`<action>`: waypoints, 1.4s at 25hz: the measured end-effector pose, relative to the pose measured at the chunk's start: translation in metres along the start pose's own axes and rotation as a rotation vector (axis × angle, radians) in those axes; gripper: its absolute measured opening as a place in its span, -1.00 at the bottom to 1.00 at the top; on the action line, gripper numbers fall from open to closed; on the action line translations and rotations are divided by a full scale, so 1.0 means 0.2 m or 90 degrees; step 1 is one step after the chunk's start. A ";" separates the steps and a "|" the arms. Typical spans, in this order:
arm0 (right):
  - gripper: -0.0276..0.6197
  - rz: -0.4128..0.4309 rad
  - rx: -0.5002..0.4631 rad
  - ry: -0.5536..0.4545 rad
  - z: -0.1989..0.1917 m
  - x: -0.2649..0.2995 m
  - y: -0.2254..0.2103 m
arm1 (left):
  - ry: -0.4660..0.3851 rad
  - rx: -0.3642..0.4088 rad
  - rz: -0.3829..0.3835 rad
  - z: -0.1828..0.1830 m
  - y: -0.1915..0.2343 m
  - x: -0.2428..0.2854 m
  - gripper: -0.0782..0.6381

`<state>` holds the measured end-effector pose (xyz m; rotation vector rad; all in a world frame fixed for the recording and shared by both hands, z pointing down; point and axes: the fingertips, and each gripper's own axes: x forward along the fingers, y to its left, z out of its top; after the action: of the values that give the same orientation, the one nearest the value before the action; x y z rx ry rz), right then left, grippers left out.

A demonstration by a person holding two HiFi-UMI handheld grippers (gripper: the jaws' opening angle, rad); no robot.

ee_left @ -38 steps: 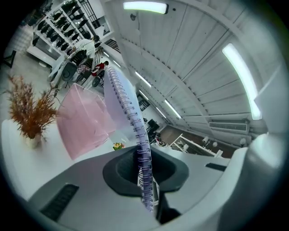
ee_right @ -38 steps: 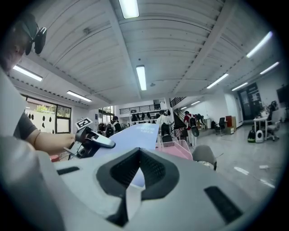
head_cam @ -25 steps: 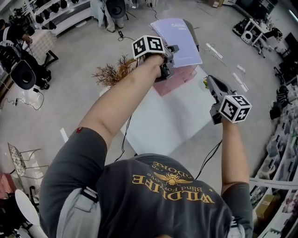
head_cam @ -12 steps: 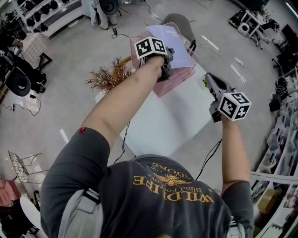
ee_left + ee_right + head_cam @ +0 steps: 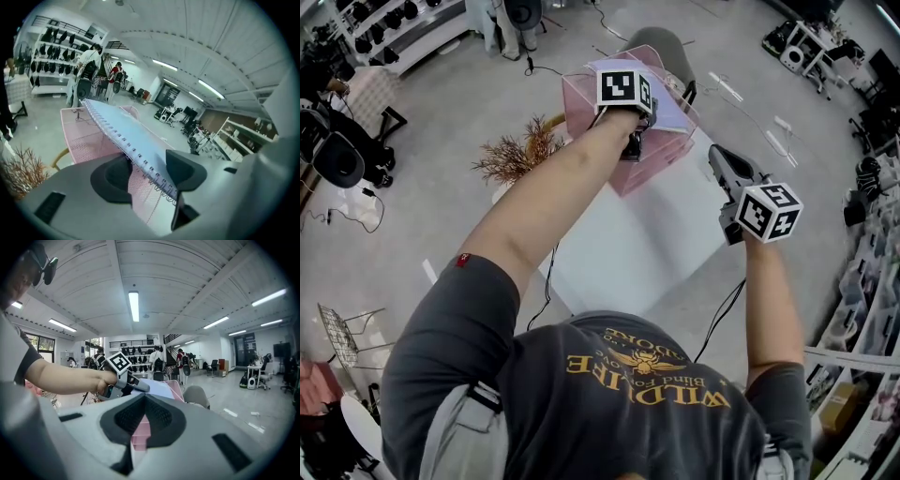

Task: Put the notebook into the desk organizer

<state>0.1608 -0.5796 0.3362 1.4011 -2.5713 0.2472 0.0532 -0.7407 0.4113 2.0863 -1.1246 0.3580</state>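
Note:
The lavender spiral notebook [image 5: 671, 109] stands on edge inside the pink mesh desk organizer [image 5: 581, 98] at the table's far end. My left gripper [image 5: 643, 114] is over the organizer, and its jaws are opening. In the left gripper view the notebook [image 5: 126, 131] runs between the two pads of that gripper [image 5: 147, 171], with a gap showing on the left side of its wire binding. The organizer [image 5: 89, 140] lies beneath it. My right gripper [image 5: 717, 159] hovers to the right of the organizer, shut with nothing in it [image 5: 145, 401]. From there I see the notebook [image 5: 158, 388] in the organizer [image 5: 140, 436].
The white table [image 5: 647, 244] is small, with floor all round it. A dried brown plant [image 5: 520, 150] stands at its far left corner. A grey chair [image 5: 661, 47] sits just behind the organizer. Shelving and people stand far off.
The notebook has come down from above the organizer into it. My left gripper went down with it. The right gripper has barely moved.

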 end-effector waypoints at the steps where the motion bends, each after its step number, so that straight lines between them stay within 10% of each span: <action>1: -0.91 -0.001 -0.002 0.000 0.00 0.00 0.00 | 0.005 0.015 0.009 -0.01 0.00 0.00 -0.13; 20: -0.91 -0.005 -0.023 0.020 -0.05 -0.03 0.02 | 0.097 0.213 0.156 -0.22 0.15 -0.01 0.19; 35: -0.91 -0.029 -0.023 0.068 -0.11 -0.04 0.01 | 0.272 0.167 0.178 -0.15 0.20 0.02 0.25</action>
<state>0.1659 -0.5667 0.3546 1.3930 -2.4431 0.2597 0.0254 -0.7351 0.4527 1.9354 -1.1494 1.0816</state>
